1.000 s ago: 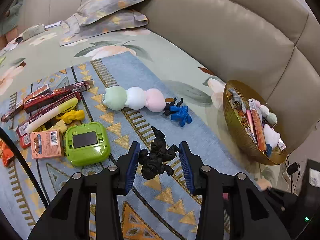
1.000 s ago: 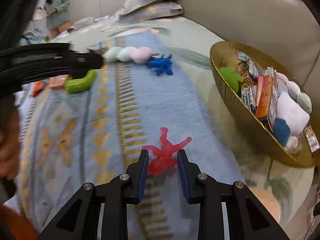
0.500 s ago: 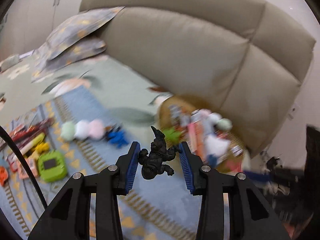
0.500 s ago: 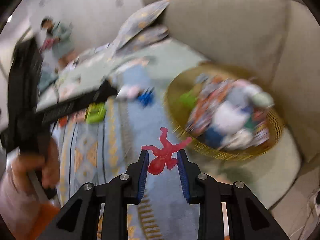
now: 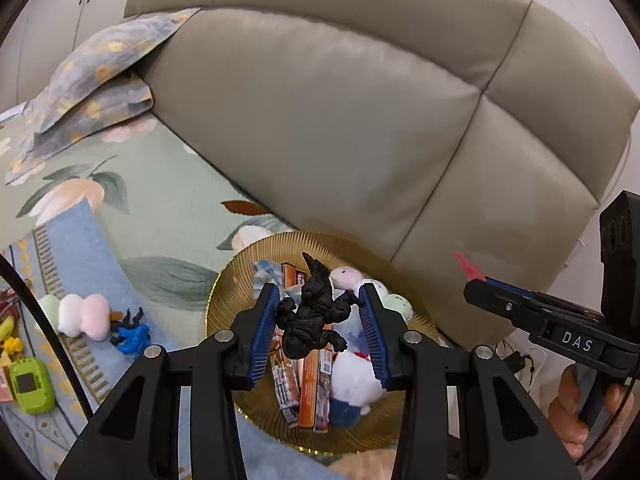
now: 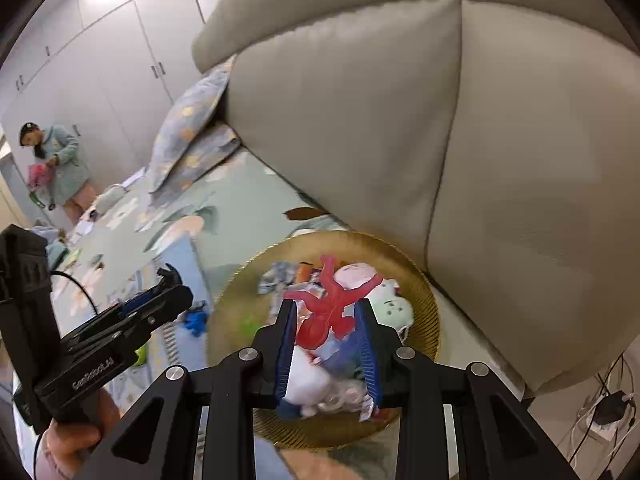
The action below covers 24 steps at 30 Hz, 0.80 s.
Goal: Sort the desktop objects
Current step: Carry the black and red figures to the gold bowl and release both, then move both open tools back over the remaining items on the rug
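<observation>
Two grippers are seen, each holding one toy figure above one gold basket (image 5: 224,292). The left gripper (image 5: 319,330) is closed narrowly on a single black monster figure (image 5: 314,312), which is pinched between its blue pads; its jaws have just been opening slightly, with the figure still between them. The right gripper (image 6: 327,340) is clamped at a narrow width on one red figure (image 6: 330,306), whose limbs are spread between the pads. Both figures are held in the air over the basket, which is set on the floral bedspread (image 5: 168,200) against the grey padded headboard (image 5: 340,120).

Inside the basket, several snack packets and soft plush toys are piled; an exact count cannot be made. On the blue patterned mat (image 5: 80,248), one three-ball plush (image 5: 76,314), one blue figure (image 5: 132,336) and one green handheld game (image 5: 30,384) are left lying. Two pillows (image 5: 96,80) are stacked at the headboard. One person (image 6: 60,164) is seen standing by the wardrobe.
</observation>
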Tool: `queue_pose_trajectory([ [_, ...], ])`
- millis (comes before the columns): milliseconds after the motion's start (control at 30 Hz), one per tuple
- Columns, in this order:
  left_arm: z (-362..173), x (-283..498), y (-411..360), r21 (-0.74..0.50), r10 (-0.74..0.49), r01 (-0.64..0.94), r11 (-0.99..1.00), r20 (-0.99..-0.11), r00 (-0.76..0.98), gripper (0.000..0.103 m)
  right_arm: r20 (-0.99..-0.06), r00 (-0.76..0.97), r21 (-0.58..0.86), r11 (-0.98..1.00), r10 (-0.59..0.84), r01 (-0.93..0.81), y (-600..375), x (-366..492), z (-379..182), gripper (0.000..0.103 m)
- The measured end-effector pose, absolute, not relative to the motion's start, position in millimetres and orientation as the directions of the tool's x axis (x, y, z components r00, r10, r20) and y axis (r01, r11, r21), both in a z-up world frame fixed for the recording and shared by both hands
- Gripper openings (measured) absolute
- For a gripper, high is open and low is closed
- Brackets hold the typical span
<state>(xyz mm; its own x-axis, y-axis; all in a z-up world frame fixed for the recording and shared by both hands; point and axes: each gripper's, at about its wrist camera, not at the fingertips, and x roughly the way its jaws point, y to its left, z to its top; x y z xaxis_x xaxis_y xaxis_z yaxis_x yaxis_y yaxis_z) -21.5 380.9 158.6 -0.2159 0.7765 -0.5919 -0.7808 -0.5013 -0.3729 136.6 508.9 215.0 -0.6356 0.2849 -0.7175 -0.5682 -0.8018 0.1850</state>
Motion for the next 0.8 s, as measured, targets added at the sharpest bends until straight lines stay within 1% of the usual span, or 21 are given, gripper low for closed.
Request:
queue_pose_trajectory([
  [33,152,-25,384,-0.391,0.771,-0.764,-0.514,-0.601,-0.211,0.050,-0.713,-0.641,0.202,-0.793,0.283,-0.574,515,135,209,0.029],
  [67,146,-30,387,-0.407,0.759,-0.748,-0.524,-0.622,-0.194,0.061,-0.719,-0.645,0.229,-0.789,0.258,-0.570,518,134,202,0.035],
  [100,136,-36,391,-0.424,0.736,-0.725,-0.543,-0.656,-0.168,0.062,-0.738,-0.637,0.252,-0.784,0.223,-0.567,524,131,194,0.041],
  [133,128,-39,391,-0.436,0.724,-0.709,-0.554,-0.672,-0.153,0.062,-0.758,-0.625,0.285,-0.768,0.185,-0.574,530,129,186,0.044],
  [200,117,-42,385,-0.449,0.717,-0.696,-0.560,-0.683,-0.137,0.062,-0.773,-0.616,0.317,-0.751,0.150,-0.580,533,133,176,0.044],
  [267,116,-44,372,-0.448,0.710,-0.684,-0.575,-0.688,-0.146,0.062,-0.771,-0.621,0.315,-0.761,0.142,-0.566,528,138,175,0.044],
  [333,119,-51,351,-0.456,0.704,-0.671,-0.584,-0.697,-0.139,0.062,-0.765,-0.632,0.322,-0.778,0.121,-0.539,521,140,176,0.044],
  [433,126,-64,297,-0.438,0.681,-0.649,-0.622,-0.711,-0.173,0.062,-0.749,-0.657,0.326,-0.817,0.084,-0.476,495,138,181,0.044],
  [533,127,-73,222,-0.339,0.601,-0.621,-0.706,-0.751,-0.273,0.062,-0.742,-0.670,0.307,-0.872,0.031,-0.380,451,128,182,0.045],
  [633,121,-82,145,-0.203,0.463,-0.541,-0.816,-0.789,-0.403,0.062,-0.764,-0.641,0.319,-0.908,-0.077,-0.270,401,105,168,0.045],
  [667,118,-85,120,-0.177,0.426,-0.504,-0.845,-0.793,-0.436,0.062,-0.776,-0.617,0.330,-0.916,-0.126,-0.227,380,93,160,0.045],
  [733,113,-85,71,-0.135,0.359,-0.434,-0.891,-0.796,-0.487,0.063,-0.811,-0.560,0.315,-0.934,-0.172,-0.168,340,69,142,0.045],
  [800,103,-85,29,-0.121,0.308,-0.366,-0.923,-0.803,-0.510,0.063,-0.829,-0.525,0.298,-0.947,-0.194,-0.121,310,53,129,0.045],
])
